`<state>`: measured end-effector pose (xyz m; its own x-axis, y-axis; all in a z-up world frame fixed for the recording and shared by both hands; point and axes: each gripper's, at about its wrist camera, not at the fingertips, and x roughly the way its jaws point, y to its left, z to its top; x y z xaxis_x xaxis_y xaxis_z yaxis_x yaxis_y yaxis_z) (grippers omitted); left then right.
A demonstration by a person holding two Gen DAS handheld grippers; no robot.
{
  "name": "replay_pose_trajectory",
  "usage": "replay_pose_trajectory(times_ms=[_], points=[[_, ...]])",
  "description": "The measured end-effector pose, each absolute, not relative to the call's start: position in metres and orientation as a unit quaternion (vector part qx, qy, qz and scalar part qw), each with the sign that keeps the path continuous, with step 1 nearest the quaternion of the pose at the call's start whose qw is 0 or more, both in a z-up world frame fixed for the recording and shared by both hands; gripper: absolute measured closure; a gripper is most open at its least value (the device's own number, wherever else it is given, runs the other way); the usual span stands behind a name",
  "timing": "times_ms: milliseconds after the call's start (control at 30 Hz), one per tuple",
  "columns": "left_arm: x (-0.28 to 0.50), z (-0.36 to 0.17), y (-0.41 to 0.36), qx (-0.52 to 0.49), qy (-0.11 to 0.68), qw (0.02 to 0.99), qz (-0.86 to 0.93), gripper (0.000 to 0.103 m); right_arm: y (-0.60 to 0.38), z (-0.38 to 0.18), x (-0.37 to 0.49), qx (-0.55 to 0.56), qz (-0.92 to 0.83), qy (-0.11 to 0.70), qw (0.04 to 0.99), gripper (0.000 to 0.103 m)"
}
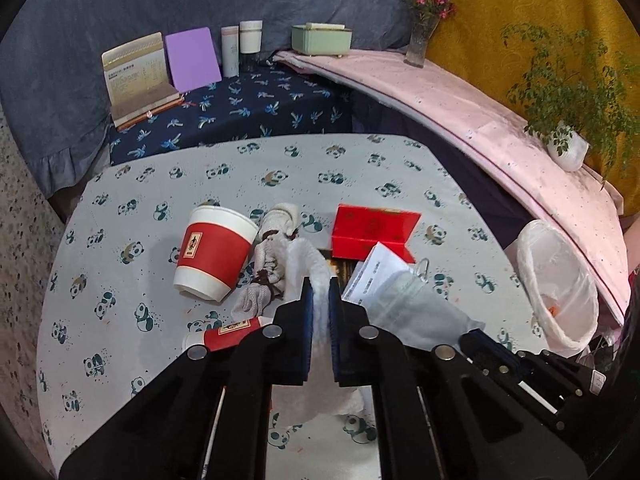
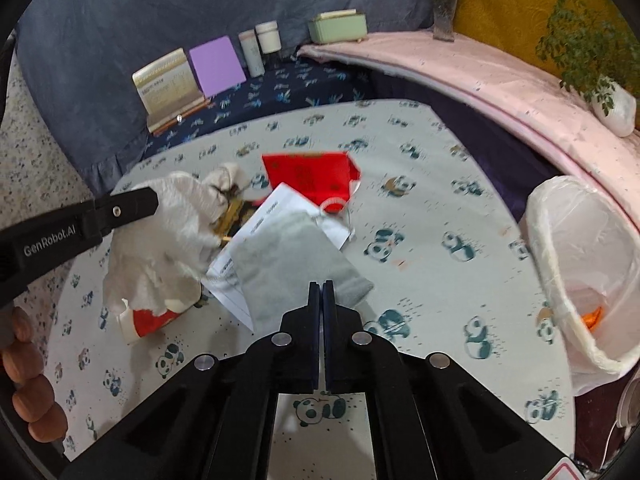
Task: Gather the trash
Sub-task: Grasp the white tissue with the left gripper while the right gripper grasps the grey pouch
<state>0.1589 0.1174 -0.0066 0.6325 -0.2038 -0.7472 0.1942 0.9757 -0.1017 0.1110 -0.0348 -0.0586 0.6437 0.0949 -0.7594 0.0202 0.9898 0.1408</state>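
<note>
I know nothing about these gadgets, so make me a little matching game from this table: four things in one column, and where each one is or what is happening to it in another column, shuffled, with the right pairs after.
Things:
1. white tissue
2. grey pouch
3. paper cup
4. bin

Places or states:
A. lined with a white bag, at the table's right edge
B. lying on its side on the panda cloth
C. pinched in the left gripper
D. pinched at its corner by the right gripper

Pairs: 1-C, 2-D, 3-B, 4-A
</note>
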Motion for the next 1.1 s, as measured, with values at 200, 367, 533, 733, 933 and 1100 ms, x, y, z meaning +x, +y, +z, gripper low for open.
replay_pose_trajectory(times_ms=[200,367,533,733,933,1100], points=[[0.142,0.018,0.105,-0.004,0.392,0.912,-0.124,0.096,-0.058,-0.028,0.092,0.080,0.003,0.385,0.920,0.102],[0.130,0.041,0.093,-0.008,0.373,0.917,-0.142,0.096,-0.078,-0.008,0.077,0.086,-0.013,0.359,0.929,0.102],[0.120,0.061,0.075,-0.007,0.358,0.920,-0.162,0.096,-0.095,0.005,0.064,0.089,-0.024,0.344,0.934,0.102],[0.110,0.064,0.051,0.002,0.355,0.918,-0.180,0.096,-0.106,-0.019,0.057,0.102,-0.027,0.372,0.922,0.077],[0.114,0.044,0.036,0.012,0.375,0.908,-0.187,0.096,-0.106,-0.061,0.062,0.108,-0.021,0.410,0.905,0.046],[0.123,0.025,0.035,0.014,0.394,0.901,-0.183,0.096,-0.094,-0.097,0.076,0.100,-0.011,0.451,0.887,0.041]])
